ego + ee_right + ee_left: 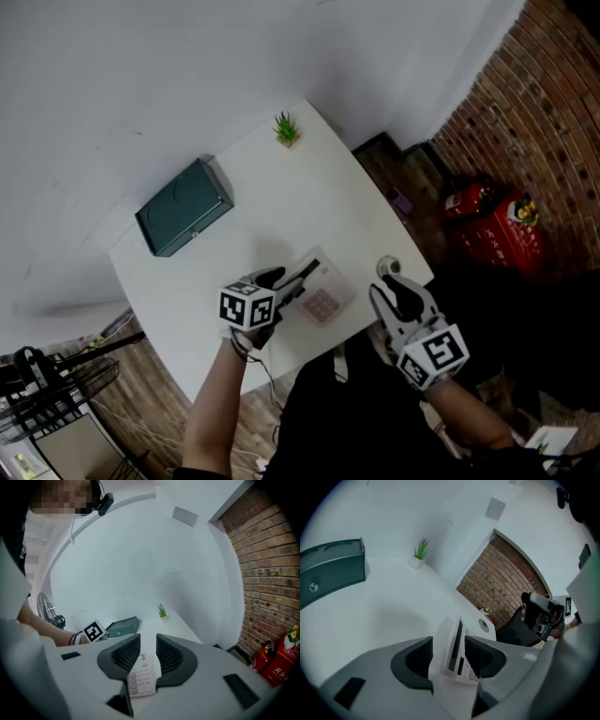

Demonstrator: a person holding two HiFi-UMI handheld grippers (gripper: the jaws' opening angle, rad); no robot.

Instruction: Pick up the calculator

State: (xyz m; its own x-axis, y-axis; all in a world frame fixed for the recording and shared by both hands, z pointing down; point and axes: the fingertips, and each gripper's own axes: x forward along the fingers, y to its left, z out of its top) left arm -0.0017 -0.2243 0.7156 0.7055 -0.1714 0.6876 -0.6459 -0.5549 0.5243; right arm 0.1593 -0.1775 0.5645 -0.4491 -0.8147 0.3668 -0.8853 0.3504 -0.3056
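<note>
My left gripper (449, 654) stands with jaws apart. The calculator (454, 645) sits display-end first in the gap, and no pad is seen to press it. My right gripper (144, 654) is likewise parted and empty, with the calculator's keys below and beyond its tips. The calculator lies near the front edge of the table (309, 202). The green box (184, 208) at the far left is shut, contents unseen. A potted plant (287, 129) stands at the far corner.

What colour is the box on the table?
The box is dark green, clearest in the head view.
</note>
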